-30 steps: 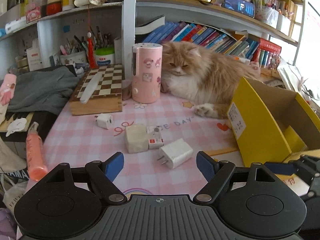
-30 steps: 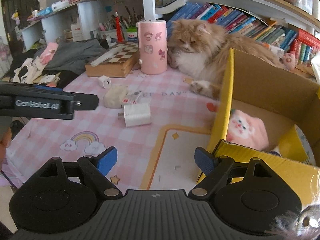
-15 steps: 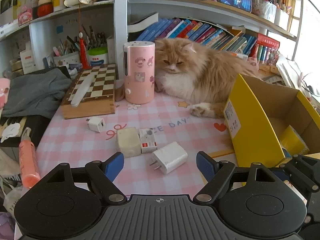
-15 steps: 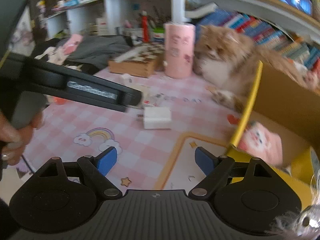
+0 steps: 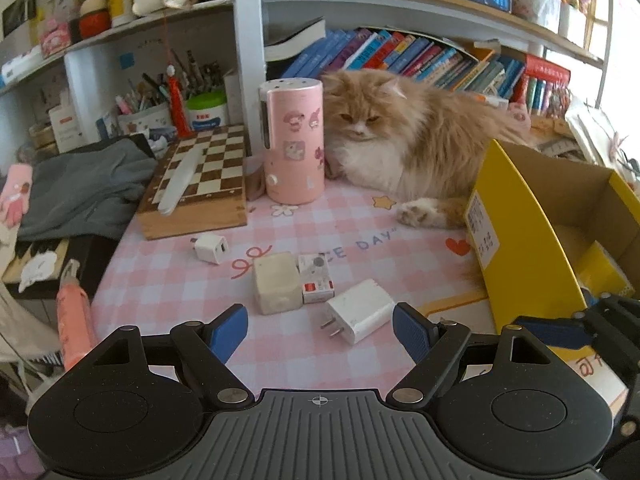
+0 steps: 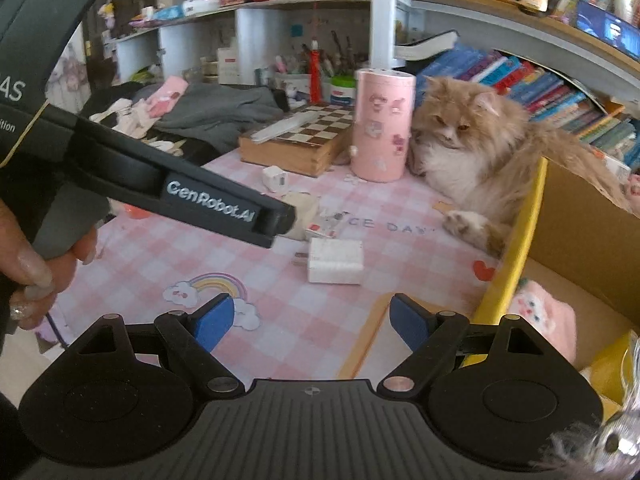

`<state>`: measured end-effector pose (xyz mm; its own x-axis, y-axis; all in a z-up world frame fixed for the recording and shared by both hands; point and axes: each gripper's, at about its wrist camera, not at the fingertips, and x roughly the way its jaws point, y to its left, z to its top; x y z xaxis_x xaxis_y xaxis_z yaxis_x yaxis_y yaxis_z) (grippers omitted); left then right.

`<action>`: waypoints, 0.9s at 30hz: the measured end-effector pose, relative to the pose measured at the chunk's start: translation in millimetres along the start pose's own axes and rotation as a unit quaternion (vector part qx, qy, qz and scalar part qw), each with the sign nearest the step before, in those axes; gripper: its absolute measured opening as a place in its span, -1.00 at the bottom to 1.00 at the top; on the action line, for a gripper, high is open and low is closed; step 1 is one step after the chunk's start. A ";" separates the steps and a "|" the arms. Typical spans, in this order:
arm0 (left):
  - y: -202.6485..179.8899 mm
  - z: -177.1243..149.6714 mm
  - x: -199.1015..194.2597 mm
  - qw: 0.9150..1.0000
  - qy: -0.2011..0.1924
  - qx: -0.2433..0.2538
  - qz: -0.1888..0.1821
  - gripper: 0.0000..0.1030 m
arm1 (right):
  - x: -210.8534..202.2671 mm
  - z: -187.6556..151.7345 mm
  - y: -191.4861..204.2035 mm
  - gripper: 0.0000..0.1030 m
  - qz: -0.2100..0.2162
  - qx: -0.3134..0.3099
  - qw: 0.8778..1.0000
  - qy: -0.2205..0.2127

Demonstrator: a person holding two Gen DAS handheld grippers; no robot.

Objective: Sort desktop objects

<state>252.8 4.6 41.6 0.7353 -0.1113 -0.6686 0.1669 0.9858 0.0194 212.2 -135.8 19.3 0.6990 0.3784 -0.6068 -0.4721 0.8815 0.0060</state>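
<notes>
Hovering over the pink checked table (image 5: 168,280), the left hand-held gripper (image 5: 320,330) has its blue-padded jaws spread wide with nothing between them; just beyond it lies a white wall charger (image 5: 360,316), prongs toward the camera. Touching each other past it are a cream cube adapter (image 5: 277,282) and a small red-and-white packet (image 5: 316,278), with a small white plug (image 5: 210,248) farther back near the chessboard box (image 5: 196,184). The right hand-held gripper (image 6: 310,322) is likewise wide open and empty, beside the yellow cardboard box (image 6: 516,256), which holds a pink plush item (image 6: 540,320). A fluffy ginger cat (image 5: 404,144) lies against the pink cylinder (image 5: 294,140). A hand (image 6: 28,264) grips the left tool's handle.
</notes>
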 end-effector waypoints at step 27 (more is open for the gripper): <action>-20.9 -14.5 -9.6 0.999 -0.005 0.003 -0.035 0.59 | -35.4 -33.2 -27.1 0.54 -0.124 0.097 0.987 0.021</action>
<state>232.8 -13.0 36.8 0.7284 -0.1817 -0.6606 0.2220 0.9748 -0.0233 182.4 -182.5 14.2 0.7559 0.1355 -0.6405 -0.1742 0.9847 0.0027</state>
